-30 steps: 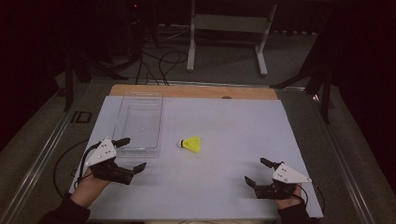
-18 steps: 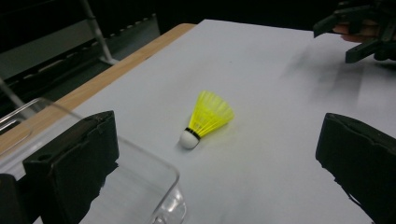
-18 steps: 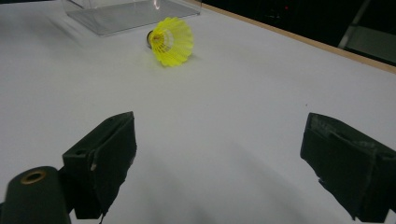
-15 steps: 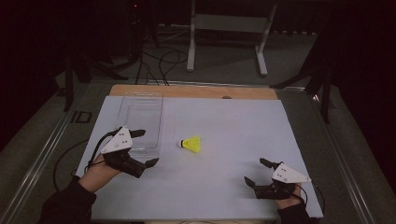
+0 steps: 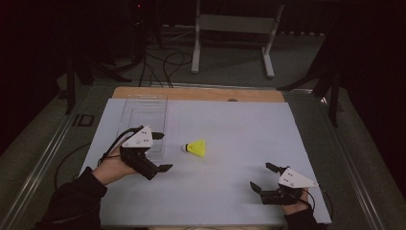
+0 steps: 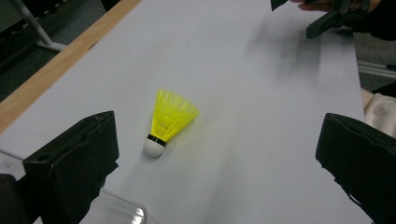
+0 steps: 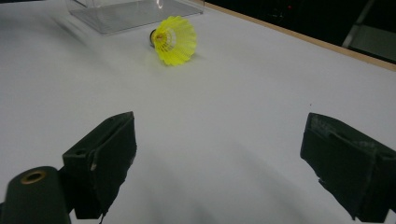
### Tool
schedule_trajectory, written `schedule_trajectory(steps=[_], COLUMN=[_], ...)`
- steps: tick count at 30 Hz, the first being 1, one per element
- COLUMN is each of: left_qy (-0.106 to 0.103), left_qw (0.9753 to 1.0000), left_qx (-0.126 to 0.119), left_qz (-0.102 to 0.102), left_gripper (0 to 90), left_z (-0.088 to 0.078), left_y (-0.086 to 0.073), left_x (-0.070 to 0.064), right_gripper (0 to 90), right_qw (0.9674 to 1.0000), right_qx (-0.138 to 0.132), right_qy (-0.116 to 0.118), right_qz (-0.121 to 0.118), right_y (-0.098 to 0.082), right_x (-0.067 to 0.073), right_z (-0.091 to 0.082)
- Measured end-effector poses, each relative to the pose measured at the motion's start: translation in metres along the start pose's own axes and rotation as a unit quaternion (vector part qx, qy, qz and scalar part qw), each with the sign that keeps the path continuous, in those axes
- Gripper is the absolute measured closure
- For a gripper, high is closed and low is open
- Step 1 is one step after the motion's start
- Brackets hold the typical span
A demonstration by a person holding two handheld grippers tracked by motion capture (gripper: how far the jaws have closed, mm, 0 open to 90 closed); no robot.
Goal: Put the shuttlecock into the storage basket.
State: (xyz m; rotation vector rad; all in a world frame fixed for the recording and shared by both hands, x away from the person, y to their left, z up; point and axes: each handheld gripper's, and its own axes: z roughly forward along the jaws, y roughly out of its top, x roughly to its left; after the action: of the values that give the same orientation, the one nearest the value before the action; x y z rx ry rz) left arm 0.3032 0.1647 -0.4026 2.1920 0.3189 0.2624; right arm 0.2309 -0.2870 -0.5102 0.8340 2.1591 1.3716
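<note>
A yellow shuttlecock [image 5: 197,147] lies on its side on the white surface [image 5: 230,124], left of the surface's middle and well clear of every edge. Its white cork tip points toward the left edge and its skirt flares toward the right edge.

The left gripper [image 5: 162,152] is held above the surface on the left side, just short of the shuttlecock, with its jaws spread wide and nothing between them. In the left gripper view the shuttlecock [image 6: 169,121] sits ahead of the gap between the two black jaws, nearer the left-hand one, and touches neither. The person's left hand [image 5: 112,166] grips the tool from behind, and a dark sleeve [image 5: 72,203] runs off toward the near left corner.

The right gripper [image 5: 262,178] rests near the near right corner of the surface, well apart from the shuttlecock. Its jaws stand wide apart and empty. The right gripper view shows the shuttlecock [image 7: 175,39] far ahead, skirt turned toward the camera.

A clear plastic tray [image 5: 143,112] lies along the left part of the surface, reaching toward the far edge; its near end is just beside the left gripper. A wooden strip [image 5: 201,94] borders the far edge.
</note>
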Motion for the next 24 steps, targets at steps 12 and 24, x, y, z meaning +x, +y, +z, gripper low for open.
schedule_trajectory(steps=[12, 24], left_qy=[-0.021, -0.039], left_qw=[0.9992, 0.9969], left_qx=[0.018, 0.056], left_qz=[0.03, 0.04], left_gripper=[0.1, 0.1], left_z=[0.012, 0.039], left_y=[0.013, 0.023], left_x=[0.01, 0.033], right_gripper=[10.5, 10.5], right_qw=[1.0, 1.0], right_qx=[-0.006, -0.002], right_qy=[-0.006, 0.001], right_qz=[-0.003, -0.002], right_y=[0.001, 0.0], right_x=[-0.001, 0.0], right_z=[-0.001, 0.0])
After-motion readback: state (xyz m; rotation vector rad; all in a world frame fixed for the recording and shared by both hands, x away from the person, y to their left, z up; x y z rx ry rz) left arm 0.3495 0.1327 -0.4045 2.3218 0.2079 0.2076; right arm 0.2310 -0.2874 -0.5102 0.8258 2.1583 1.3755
